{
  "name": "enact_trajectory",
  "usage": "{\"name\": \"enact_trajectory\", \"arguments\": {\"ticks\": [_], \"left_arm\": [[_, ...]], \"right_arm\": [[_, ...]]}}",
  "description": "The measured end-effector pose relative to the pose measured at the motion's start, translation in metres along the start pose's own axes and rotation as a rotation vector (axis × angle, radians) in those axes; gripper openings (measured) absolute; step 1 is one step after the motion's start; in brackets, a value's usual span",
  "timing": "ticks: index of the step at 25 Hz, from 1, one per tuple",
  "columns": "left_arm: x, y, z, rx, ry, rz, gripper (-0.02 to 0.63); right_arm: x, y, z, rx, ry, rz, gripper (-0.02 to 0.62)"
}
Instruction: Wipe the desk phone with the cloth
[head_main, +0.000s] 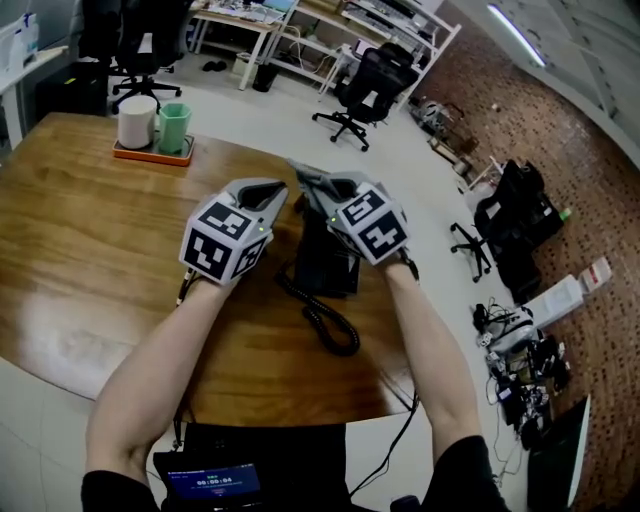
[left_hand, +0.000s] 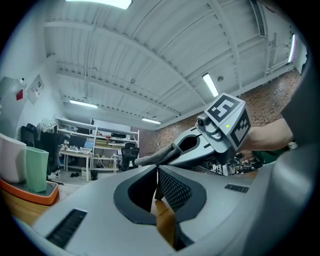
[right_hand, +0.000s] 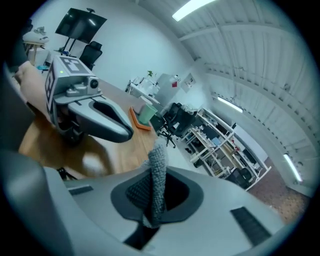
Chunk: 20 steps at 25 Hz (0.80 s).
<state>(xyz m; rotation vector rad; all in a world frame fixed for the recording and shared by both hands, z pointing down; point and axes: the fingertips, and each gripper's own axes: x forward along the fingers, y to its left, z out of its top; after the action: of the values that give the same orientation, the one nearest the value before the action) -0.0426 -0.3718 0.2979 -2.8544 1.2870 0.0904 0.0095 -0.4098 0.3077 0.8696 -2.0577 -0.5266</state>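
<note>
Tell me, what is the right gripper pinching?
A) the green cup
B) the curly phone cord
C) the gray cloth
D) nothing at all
C: the right gripper view shows the gray cloth clamped between the jaws of the right gripper and sticking up past their tips.

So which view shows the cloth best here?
The right gripper view: the cloth stands clamped between the jaws of the right gripper, its knit texture plain. The left gripper view shows it from the side, poking from that gripper's tip. The head view barely shows it.
</note>
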Motion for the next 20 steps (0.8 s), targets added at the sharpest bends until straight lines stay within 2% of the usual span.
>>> {"name": "enact_trajectory", "arguments": {"ticks": [6,8,11,13,15,18,20], "left_arm": [[0.001,0.000,0.000,0.001,-0.001,0.001,0.000],[0.000,0.001,0.000,0.002,-0.001,0.001,0.000],[-0.001,0.002,0.000,0.004,0.001,0.001,0.000],[-0.001,0.002,0.000,0.004,0.000,0.000,0.000],[-0.001,0.001,-0.001,0.003,-0.001,-0.002,0.000],[0.000,0.001,-0.001,0.004,-0.003,0.001,0.000],[0.000,0.001,-0.003,0.006,0.002,0.002,0.000]], "right_arm": [[-0.038,0.074,-0.009,-0.149,0.013,0.169,0.026],[-0.058,0.108,-0.017,-0.210,0.025,0.268,0.026],[-0.086,0.158,-0.030,-0.335,0.075,0.464,0.025],[-0.093,0.162,-0.033,-0.390,0.094,0.500,0.025],[-0.087,0.133,-0.023,-0.339,0.061,0.415,0.025],[-0.062,0.053,0.001,-0.142,-0.031,0.170,0.025],[-0.046,0.008,0.006,-0.019,-0.066,0.044,0.025]]}}
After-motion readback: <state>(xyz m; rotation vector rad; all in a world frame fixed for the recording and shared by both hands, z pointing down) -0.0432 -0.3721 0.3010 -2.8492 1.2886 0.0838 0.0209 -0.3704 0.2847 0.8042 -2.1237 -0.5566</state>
